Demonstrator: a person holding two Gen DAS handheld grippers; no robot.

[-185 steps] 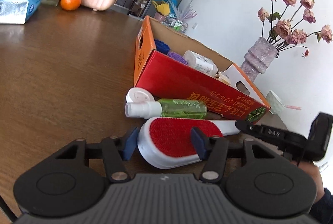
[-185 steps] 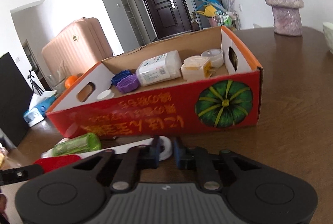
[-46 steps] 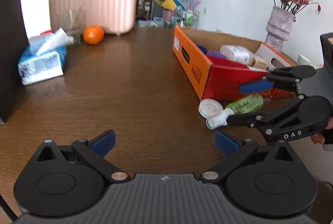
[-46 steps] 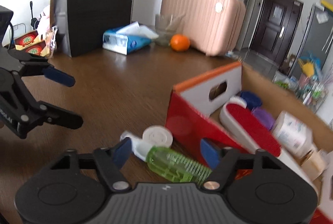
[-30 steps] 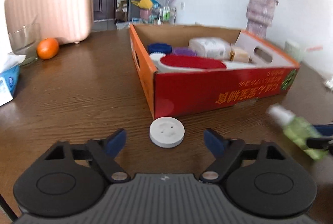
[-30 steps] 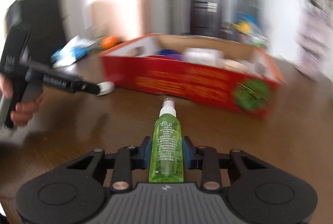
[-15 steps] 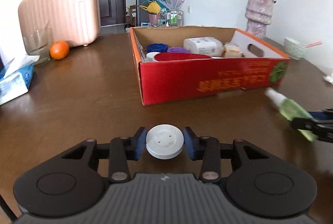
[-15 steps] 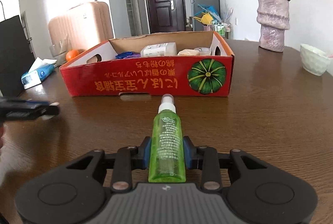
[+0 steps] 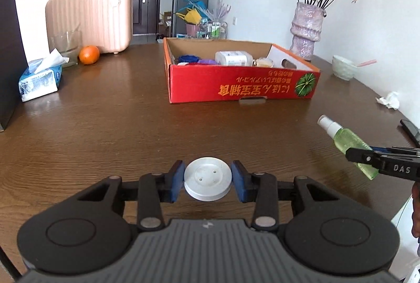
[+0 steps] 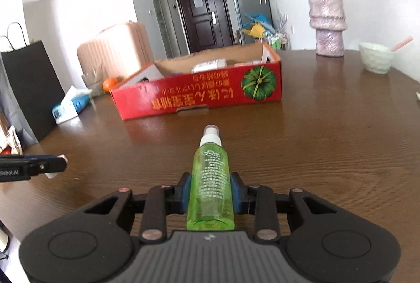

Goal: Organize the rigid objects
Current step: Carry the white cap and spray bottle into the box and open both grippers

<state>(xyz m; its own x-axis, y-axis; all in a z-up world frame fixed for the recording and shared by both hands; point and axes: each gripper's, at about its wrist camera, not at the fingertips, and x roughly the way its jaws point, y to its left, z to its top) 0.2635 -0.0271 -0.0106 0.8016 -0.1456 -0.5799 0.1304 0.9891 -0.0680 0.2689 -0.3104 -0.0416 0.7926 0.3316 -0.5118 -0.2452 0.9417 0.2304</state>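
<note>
My left gripper (image 9: 208, 181) is shut on a round white lid (image 9: 208, 181), held above the wooden table, well short of the red cardboard box (image 9: 244, 88). My right gripper (image 10: 210, 191) is shut on a green spray bottle (image 10: 210, 185) with a white nozzle that points at the red box (image 10: 199, 96). The bottle and right gripper show at the right of the left wrist view (image 9: 349, 142). The box holds a white bottle (image 9: 233, 58), blue and purple caps and small jars.
A tissue pack (image 9: 39, 80), an orange (image 9: 89, 55), a glass and a pink suitcase (image 9: 89, 17) stand at the far left. A flower vase (image 9: 305, 30), a white bowl (image 9: 342, 70) and a crumpled tissue (image 9: 388, 100) are at the right. A black bag (image 10: 31, 88) stands left.
Both grippers have pulled back from the box and risen a little, each keeping its object. The box looks farther away in both views.
</note>
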